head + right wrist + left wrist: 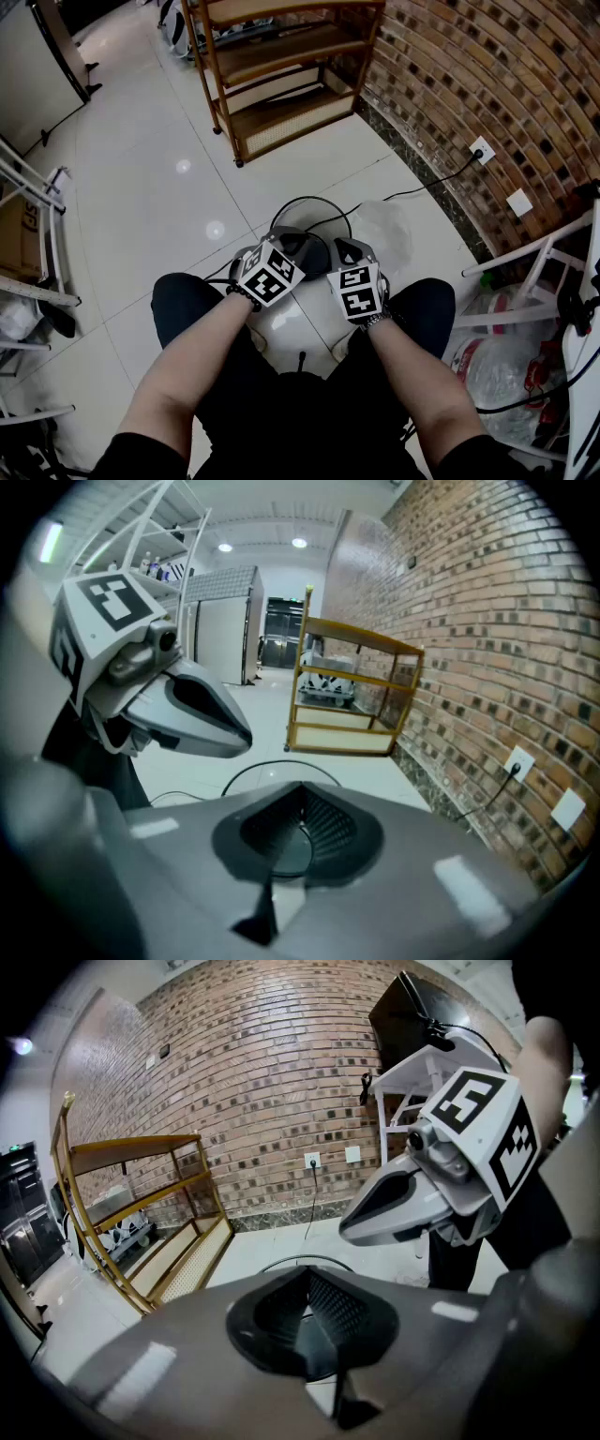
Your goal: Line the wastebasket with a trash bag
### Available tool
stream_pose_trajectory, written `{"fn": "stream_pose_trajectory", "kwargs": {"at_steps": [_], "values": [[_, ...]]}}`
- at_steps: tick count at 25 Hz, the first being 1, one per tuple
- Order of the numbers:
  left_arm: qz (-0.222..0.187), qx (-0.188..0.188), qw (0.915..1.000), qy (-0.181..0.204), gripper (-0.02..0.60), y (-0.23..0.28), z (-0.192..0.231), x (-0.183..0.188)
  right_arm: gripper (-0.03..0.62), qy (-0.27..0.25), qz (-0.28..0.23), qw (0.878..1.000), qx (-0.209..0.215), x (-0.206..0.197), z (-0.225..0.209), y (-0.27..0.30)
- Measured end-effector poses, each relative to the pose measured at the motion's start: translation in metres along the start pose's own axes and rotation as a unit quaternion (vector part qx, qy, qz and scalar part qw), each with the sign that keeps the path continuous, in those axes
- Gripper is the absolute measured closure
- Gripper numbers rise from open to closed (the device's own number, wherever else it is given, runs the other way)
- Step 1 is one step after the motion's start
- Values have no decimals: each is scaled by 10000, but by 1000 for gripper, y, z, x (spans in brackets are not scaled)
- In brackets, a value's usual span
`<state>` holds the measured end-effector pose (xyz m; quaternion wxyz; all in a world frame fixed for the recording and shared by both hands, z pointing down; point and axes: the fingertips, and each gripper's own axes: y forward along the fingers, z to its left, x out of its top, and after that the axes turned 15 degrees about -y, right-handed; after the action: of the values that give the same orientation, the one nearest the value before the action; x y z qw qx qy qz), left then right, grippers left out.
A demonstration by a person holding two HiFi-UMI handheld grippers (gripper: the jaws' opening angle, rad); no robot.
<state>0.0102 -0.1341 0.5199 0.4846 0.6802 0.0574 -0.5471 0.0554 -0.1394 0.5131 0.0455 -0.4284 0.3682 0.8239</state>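
Pale tiled floor (141,187) spreads out ahead of both tongs and to their left. A curved brick wall (450,75) rises ahead and to the right of them. A wooden shelf rack (281,75) stands well ahead, against that wall. The person's forearms (187,366) come up from behind the tongs, with dark-clad knees on either side.

A white metal frame (534,262) stands well to the right of the right tongs, and filled plastic bags (506,366) lie under it.

A white rounded body (286,328) sits right below the two tongs, between the knees. It looks like the wastebasket, though most of it is covered. A crumpled sheet of clear plastic (389,230) lies on the floor just ahead and to the right of the right tongs; I cannot tell whether it is the trash bag. A thin black hoop (309,200) curves just ahead of both tips. Whether it is a rim or a loop of cable cannot be told.

The left tongs (314,1321) are pressed together with nothing between them. The right tongs (298,832) are likewise together and empty. The two sit side by side, tips near each other, both tilted downward.

A wall socket (482,150) sits far ahead to the right, with a black cable (431,183) running from it toward the hoop.
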Motion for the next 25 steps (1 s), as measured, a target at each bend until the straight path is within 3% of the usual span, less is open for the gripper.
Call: {"fn": "stream_pose_trajectory", "kwargs": {"at_steps": [10, 16, 25], "values": [[21, -66, 10000, 29, 578, 16, -3, 4, 560, -37, 415, 9983, -400, -24, -28, -2], [10, -175, 9998, 2, 578, 34, -11, 15, 514, 248, 1032, 9905, -873, -66, -59, -6], [46, -325, 9994, -85, 578, 71, -27, 29, 476, 536, 1712, 9771, -1148, -124, -90, -3]]}}
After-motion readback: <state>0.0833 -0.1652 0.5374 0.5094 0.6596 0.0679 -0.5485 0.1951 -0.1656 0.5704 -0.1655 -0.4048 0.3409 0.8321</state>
